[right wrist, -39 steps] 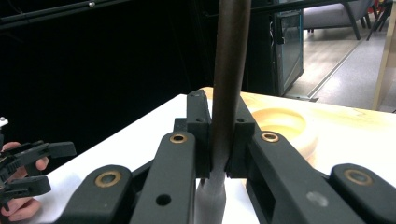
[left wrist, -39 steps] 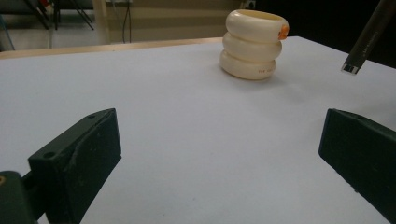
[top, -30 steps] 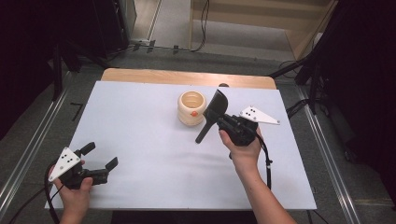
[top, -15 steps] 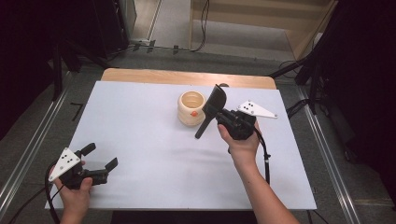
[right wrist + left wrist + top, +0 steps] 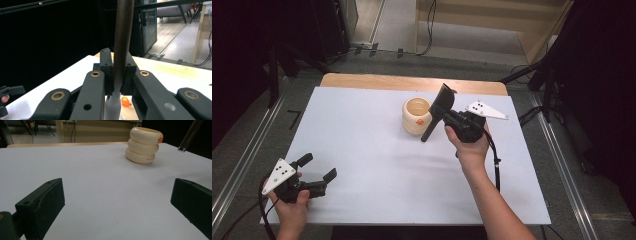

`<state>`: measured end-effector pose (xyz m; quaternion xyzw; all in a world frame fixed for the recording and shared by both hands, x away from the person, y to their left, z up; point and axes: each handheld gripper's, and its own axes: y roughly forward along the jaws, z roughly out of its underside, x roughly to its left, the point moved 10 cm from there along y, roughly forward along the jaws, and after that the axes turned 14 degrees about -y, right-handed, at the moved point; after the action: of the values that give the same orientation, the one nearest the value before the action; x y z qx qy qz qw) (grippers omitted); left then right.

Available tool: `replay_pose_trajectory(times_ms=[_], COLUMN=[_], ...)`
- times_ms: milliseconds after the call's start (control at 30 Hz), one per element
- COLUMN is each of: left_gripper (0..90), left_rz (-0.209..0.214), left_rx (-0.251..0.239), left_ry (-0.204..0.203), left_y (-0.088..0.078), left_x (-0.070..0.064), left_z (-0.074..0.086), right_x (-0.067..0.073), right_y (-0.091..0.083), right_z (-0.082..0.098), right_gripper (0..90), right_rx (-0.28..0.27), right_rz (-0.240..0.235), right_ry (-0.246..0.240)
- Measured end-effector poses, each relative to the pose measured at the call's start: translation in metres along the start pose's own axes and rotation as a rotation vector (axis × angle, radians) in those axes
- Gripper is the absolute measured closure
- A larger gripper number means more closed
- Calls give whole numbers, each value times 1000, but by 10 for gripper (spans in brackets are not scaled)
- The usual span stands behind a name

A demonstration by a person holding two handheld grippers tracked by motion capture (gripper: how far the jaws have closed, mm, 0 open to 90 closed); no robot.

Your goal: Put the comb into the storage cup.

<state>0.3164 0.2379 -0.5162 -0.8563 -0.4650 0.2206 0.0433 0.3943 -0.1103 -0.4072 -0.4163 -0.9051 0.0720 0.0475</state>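
From above, the right gripper (image 5: 447, 116) clamps a black spatula (image 5: 439, 108) just beside a cream ringed cup (image 5: 416, 116) on the white table (image 5: 362, 135); the left gripper (image 5: 318, 168) rests released near the front corner. Along the left gripper, jaws gape, cup (image 5: 143, 145) ahead. Along the right gripper (image 5: 117, 72), jaws pinch the spatula's handle (image 5: 123, 40).

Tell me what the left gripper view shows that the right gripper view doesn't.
Left gripper view alone: the whole cream ringed holder standing on the white table, seen between the left gripper's wide-open jaws. Right gripper view alone: the right gripper shut on the dark spatula handle, with the room's floor behind. Both share: the holder's orange knob, the table and the spatula handle.
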Motion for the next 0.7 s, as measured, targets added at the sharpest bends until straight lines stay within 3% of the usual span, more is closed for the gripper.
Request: replay_pose_trajectory(times_ms=[700], left_gripper=[0], left_rz=[7], left_rx=[3], left_ry=[4], left_y=[0], left_x=[-1], left_z=[0], right_x=[-6], right_y=[12], right_z=[-22], right_gripper=[816], right_rx=[-26], right_rz=[-3], right_ry=[-7])
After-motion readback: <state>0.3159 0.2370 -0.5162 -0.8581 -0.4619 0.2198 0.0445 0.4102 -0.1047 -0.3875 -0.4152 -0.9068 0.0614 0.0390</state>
